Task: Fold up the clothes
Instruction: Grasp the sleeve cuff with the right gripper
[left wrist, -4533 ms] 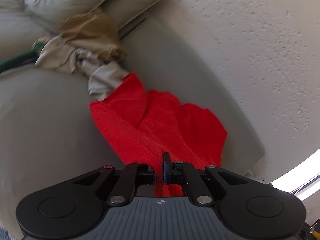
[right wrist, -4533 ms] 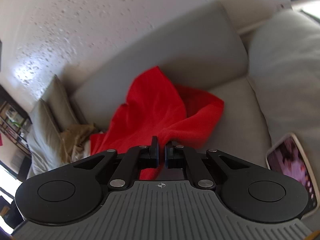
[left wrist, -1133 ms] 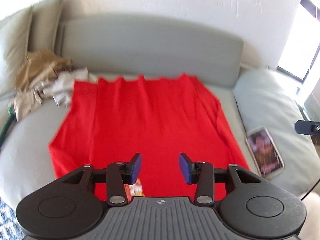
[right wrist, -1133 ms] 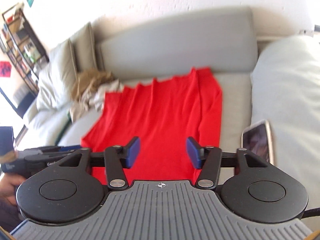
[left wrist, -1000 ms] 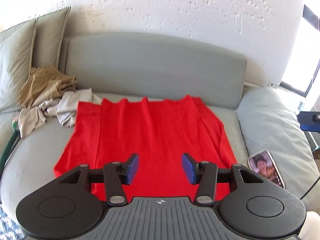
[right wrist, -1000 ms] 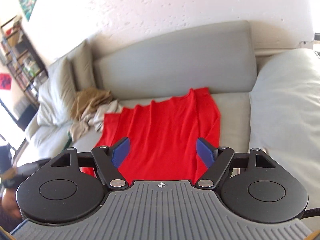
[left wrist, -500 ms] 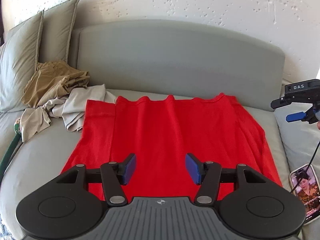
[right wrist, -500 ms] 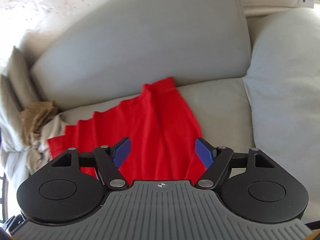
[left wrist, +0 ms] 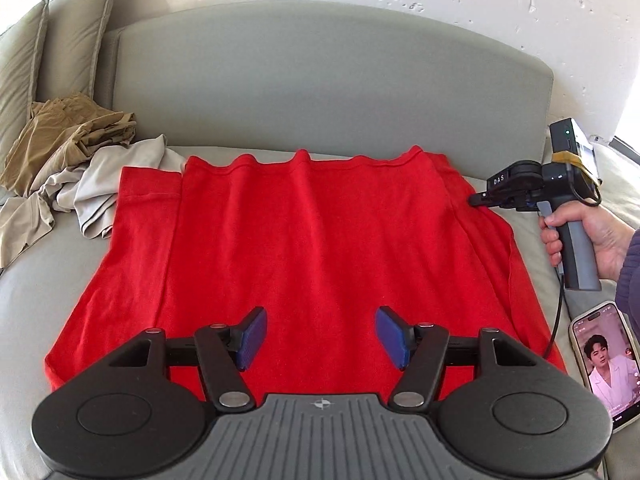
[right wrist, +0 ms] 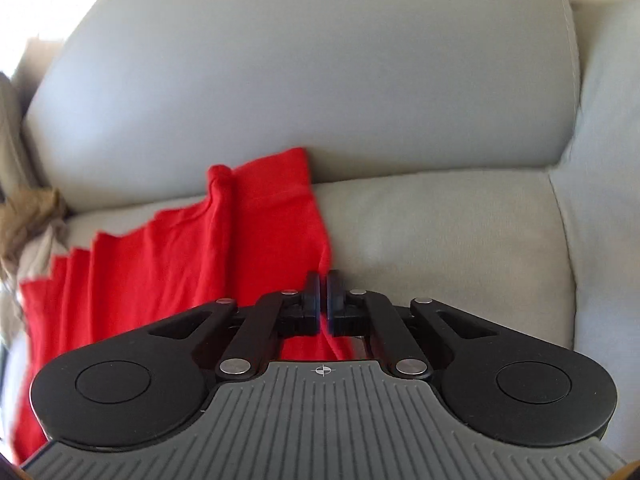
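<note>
A red shirt (left wrist: 320,240) lies spread flat on the grey sofa seat (left wrist: 36,292), its far hem against the backrest. My left gripper (left wrist: 318,332) hovers over the shirt's near middle, its jaws opening with nothing between the blue pads (left wrist: 250,338). In the left wrist view a hand (left wrist: 592,236) holds my right gripper (left wrist: 478,200) at the shirt's far right edge. The right wrist view shows that gripper (right wrist: 323,280) shut, with a sliver of the red shirt (right wrist: 180,260) pinched between its pads.
A pile of tan and beige clothes (left wrist: 72,160) sits at the far left beside two cushions (left wrist: 52,40). A phone (left wrist: 604,360) with a lit screen lies on the seat at the right. The backrest (left wrist: 320,80) bounds the far side.
My right gripper dropped to the shirt's right edge and its jaws closed on the cloth. The left gripper came lower and nearer to the shirt, its jaws a little wider.
</note>
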`<state>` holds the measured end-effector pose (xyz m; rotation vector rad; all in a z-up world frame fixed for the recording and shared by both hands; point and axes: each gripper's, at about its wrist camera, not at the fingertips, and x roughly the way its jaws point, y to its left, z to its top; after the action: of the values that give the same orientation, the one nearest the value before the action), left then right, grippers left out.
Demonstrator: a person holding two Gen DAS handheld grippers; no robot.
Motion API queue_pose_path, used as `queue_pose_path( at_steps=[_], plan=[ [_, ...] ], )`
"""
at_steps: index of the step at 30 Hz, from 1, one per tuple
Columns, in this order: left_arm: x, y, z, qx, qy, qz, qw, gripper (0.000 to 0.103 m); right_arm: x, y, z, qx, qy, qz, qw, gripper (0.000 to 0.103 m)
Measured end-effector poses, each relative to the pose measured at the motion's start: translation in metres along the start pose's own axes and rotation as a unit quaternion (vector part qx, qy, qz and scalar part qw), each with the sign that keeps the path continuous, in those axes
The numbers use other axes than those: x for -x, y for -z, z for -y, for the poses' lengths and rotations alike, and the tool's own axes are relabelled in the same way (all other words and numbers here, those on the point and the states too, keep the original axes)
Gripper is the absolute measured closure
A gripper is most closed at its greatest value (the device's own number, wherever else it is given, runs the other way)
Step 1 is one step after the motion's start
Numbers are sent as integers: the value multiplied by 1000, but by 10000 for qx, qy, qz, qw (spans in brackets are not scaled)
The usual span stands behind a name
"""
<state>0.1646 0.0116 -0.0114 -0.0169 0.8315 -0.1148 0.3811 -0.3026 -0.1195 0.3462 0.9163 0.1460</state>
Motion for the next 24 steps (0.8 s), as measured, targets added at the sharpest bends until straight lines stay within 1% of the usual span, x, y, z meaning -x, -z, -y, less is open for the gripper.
queue_pose_path(
  at_steps=[3,4,6,8,10,12,14,16,17,19,20,21,23,24],
  plan=[
    [5,-1,1,6,9,49,10000,42,14,3,-14,386,439,362,9976,102],
    [7,-1,2,-6,23,73,10000,42,26,3,-18,367,590,548,9961,102],
    [13,-1,5,-43,94,132,9999,41,55,3,-24,291,1094,998,9885,102],
    [18,0,9,-74,186,172,9997,40,87,2,-29,183,1624,1465,9756,102],
    [21,2,15,-98,284,193,9994,39,110,3,-39,389,2076,1719,9622,102],
    [22,5,20,-142,378,148,9991,39,131,5,-50,600,2522,1962,9457,102],
    [23,8,25,-180,428,84,9989,39,125,10,-68,1249,2957,1775,9303,102],
    [24,12,27,-190,435,22,9989,38,101,21,-82,1685,2892,1290,9334,101],
    [25,13,26,-181,421,-18,9989,38,89,26,-89,1898,2848,1042,9338,99],
    [26,17,25,-158,381,-106,9991,38,61,41,-104,2094,2256,328,9509,87],
    [27,20,24,-144,355,-145,9992,38,51,49,-110,2070,1928,13,9591,68],
    [27,22,22,-129,325,-178,9992,38,47,55,-113,1991,1654,-161,9658,61],
    [27,25,20,-75,293,-256,9992,37,51,63,-115,1672,1067,-309,9796,59],
    [26,26,19,-46,279,-295,9992,37,57,63,-112,1522,914,-329,9836,58]
  ],
)
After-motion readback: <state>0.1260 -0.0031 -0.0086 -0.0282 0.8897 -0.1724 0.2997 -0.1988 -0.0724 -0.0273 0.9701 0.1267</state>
